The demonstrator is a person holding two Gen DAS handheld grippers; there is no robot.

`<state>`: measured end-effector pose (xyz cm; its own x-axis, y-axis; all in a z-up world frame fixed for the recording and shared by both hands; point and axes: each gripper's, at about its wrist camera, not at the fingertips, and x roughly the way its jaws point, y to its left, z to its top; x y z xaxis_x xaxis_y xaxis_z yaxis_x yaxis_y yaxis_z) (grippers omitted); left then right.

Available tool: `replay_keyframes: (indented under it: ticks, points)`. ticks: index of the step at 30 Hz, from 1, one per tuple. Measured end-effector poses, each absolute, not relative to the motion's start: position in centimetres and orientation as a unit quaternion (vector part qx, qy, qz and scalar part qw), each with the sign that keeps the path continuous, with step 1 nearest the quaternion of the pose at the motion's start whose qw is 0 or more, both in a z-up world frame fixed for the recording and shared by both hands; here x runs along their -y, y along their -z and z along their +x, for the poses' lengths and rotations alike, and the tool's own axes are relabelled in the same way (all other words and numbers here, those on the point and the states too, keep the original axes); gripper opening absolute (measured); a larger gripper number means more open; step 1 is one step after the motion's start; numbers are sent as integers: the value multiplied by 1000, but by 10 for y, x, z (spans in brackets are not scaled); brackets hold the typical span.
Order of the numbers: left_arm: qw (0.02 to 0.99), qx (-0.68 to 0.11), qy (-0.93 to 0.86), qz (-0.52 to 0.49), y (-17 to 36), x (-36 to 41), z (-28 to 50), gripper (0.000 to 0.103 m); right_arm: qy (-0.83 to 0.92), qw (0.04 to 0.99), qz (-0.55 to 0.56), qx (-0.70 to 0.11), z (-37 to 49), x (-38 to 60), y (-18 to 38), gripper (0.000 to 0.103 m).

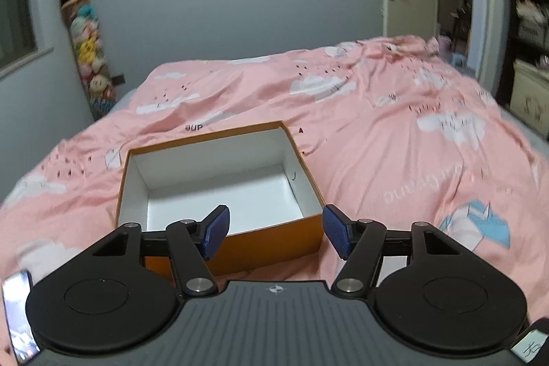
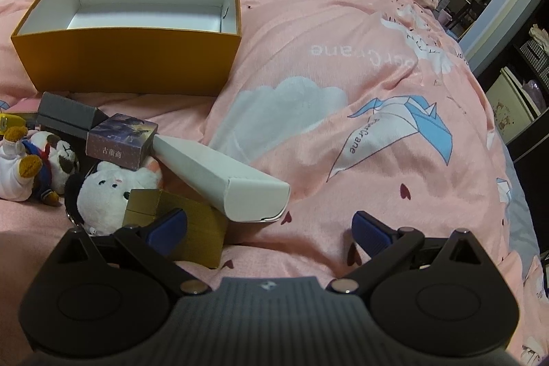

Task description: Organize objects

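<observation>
Both of my tools hold nothing. My left gripper point(image 1: 275, 230) hangs with its blue pads spread over the near wall of the open orange cardboard box with the white lining point(image 1: 219, 180), which sits empty on the pink cloud-print bedspread point(image 1: 394, 139). My right gripper point(image 2: 269, 230) is spread wide too, low over the heap near that box: a long white carton point(image 2: 223, 177), a gold box point(image 2: 185, 222) beside my left pad, a purple printed box point(image 2: 121, 141), a grey box point(image 2: 68, 117) and a white plush rabbit point(image 2: 103, 194). I judge the white carton the best first pick; I should straddle its narrow width near the middle and close squarely, since it lies tilted across the others and may topple them.
</observation>
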<state>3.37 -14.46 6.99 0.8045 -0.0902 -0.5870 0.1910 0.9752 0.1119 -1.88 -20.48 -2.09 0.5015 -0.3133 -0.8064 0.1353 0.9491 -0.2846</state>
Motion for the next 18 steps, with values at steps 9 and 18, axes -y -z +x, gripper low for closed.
replay_keyframes:
  ticks: [9, 18]
  points:
    - [947, -303, 65, 90, -66, 146, 36, 73, 130, 862, -91, -482, -19, 206, 22, 102]
    - [947, -304, 72, 79, -69, 141, 34, 73, 129, 862, -89, -483, -19, 206, 21, 102]
